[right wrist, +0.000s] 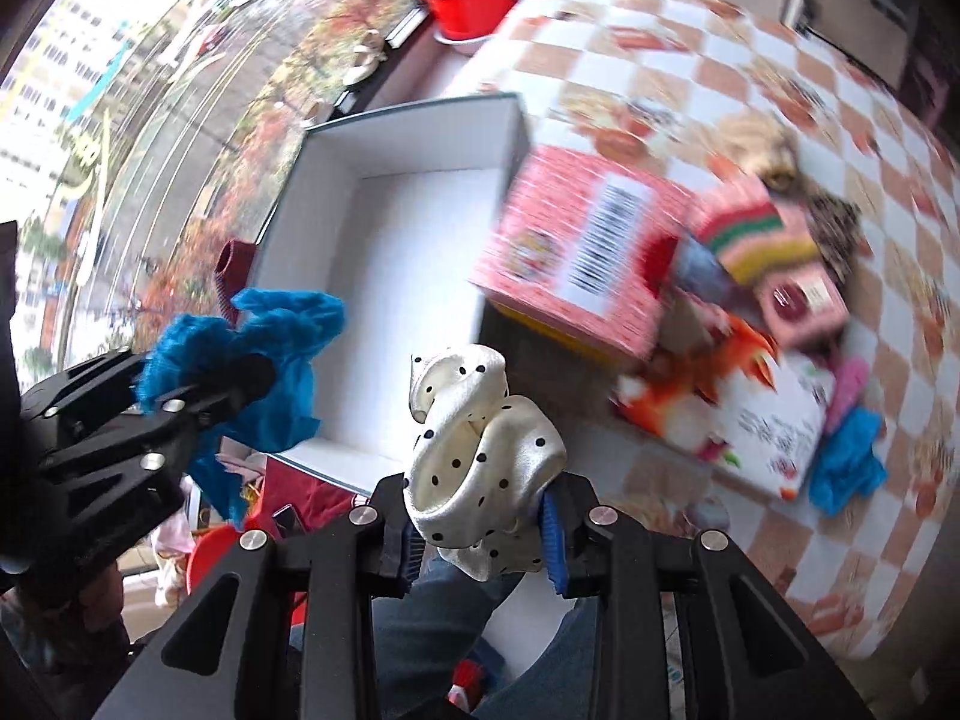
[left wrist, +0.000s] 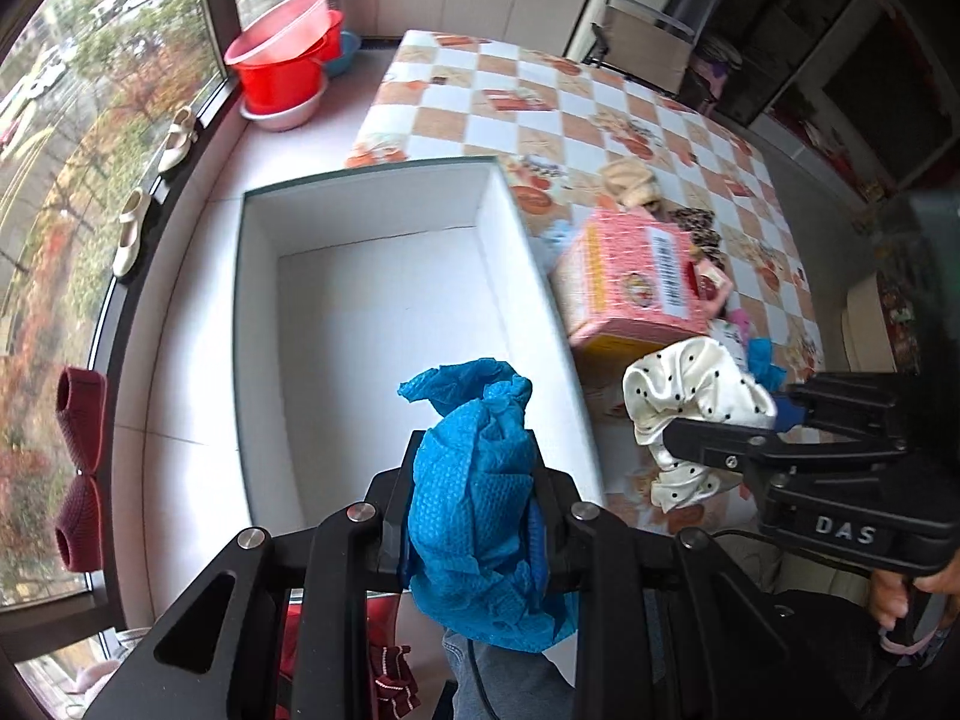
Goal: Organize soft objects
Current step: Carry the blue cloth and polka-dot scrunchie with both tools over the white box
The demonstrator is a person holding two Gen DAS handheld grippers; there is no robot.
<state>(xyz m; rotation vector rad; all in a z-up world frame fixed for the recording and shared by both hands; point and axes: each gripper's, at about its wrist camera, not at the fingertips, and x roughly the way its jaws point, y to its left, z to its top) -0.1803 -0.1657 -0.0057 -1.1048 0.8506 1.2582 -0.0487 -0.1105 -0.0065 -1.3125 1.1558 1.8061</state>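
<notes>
A table covered by an orange-and-white checked cloth is seen beside a large window, with red basins on the far sill. An open white box lies at the table's left edge. "DAS" is read on the right gripper, and a barcode label on a pink carton. A crumpled blue cloth is clamped upright in the left gripper; a white polka-dot cloth is clamped in the right gripper, both near the box.
</notes>
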